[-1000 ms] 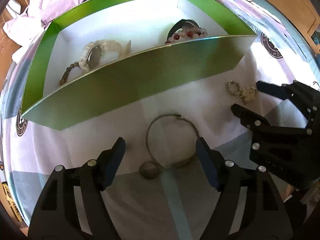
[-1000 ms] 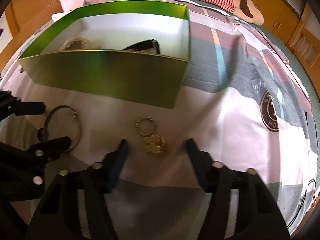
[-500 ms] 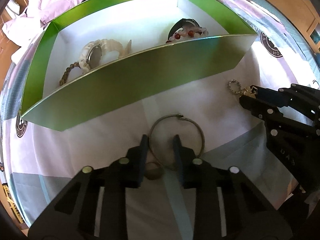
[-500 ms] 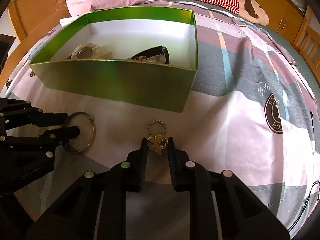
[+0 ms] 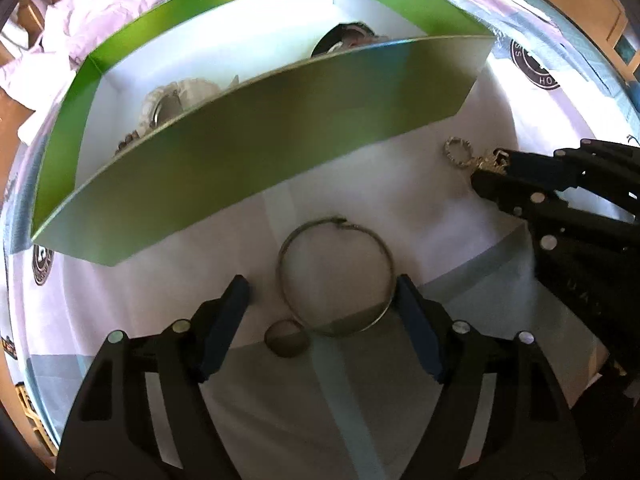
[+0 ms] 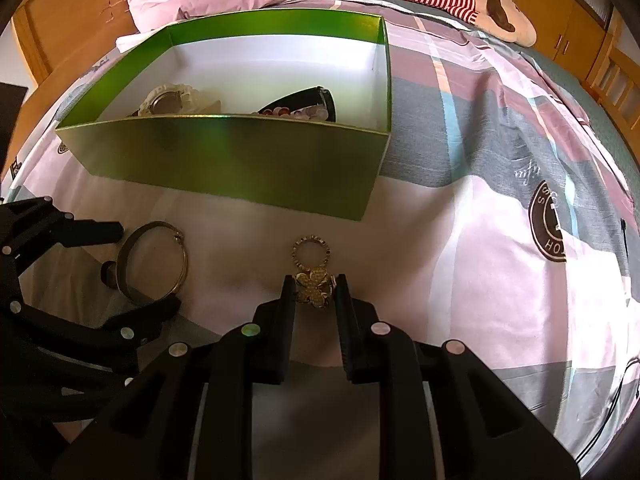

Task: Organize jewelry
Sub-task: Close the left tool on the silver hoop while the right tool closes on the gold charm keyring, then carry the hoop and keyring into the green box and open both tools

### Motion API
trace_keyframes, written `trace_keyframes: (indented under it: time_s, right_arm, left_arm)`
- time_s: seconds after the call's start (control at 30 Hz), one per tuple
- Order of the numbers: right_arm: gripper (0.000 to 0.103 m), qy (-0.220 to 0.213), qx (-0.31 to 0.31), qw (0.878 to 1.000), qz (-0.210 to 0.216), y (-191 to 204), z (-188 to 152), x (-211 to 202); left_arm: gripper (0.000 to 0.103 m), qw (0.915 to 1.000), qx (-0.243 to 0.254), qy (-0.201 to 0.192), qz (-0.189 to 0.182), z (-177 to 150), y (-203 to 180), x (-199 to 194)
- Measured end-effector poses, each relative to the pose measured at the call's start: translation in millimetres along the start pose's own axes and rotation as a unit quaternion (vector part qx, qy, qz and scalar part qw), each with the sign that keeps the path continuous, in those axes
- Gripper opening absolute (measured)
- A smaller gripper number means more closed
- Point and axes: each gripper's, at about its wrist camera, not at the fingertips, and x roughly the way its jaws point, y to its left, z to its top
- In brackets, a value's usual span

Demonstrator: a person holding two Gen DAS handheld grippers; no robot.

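1. Landmark: green box (image 6: 224, 160), open top, white inside, sits on the bed's patchwork sheet (image 6: 460, 280).
2. In the box: white watch (image 6: 170, 100) at the left end, black band w/ red and pale beads (image 6: 298, 106) toward the right end.
3. Left tool (image 5: 320, 292): fingers spread wide, nothing pinched. It sits in front of the box's near wall, tips either side of the silver bangle (image 5: 336, 276), right tip at the bangle's rim.
4. Bangle lies flat on the sheet, just in front of the box; a small dark ring (image 5: 286, 338) lies at its near-left edge.
5. Right tool (image 6: 315, 288): pressed together on the gold flower charm (image 6: 314, 289), pinching it at the tips.
6. Charm's loop ring (image 6: 310, 254) sticks out past the tips toward the box; charm is near the box's front right corner, outside it.
7. Whether charm is lifted off the sheet: can't tell.
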Motion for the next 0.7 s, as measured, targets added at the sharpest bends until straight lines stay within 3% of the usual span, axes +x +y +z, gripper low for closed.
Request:
trace_keyframes:
  time_s: [0.03,0.27,0.43,0.57,0.7]
  right_arm:
    - [0.020,-0.001,-0.002,1.000,0.000,0.4,-0.1,0.0]
    - [0.020,-0.024,-0.001,1.000,0.011,0.7,3.9,-17.9]
    - [0.020,-0.102,0.009,0.994,0.045,-4.0,22.1,-63.9]
    - [0.020,-0.155,0.031,0.986,0.055,-13.0,54.4,-80.7]
    - [0.020,-0.152,0.037,0.986,0.051,-16.3,82.3,-59.7]
  left_arm:
    - [0.060,1.0000,0.003,-0.001,-0.006,0.2,-1.6,-1.7]
    - [0.059,0.9998,-0.003,-0.021,0.000,1.7,2.9,-17.3]
    - [0.059,0.9937,-0.011,-0.109,-0.021,9.7,19.8,-78.3]
    - [0.059,0.9815,-0.056,-0.183,0.001,31.1,44.1,-111.5]
    - [0.059,0.9784,-0.114,-0.170,0.027,46.3,84.2,-100.1]
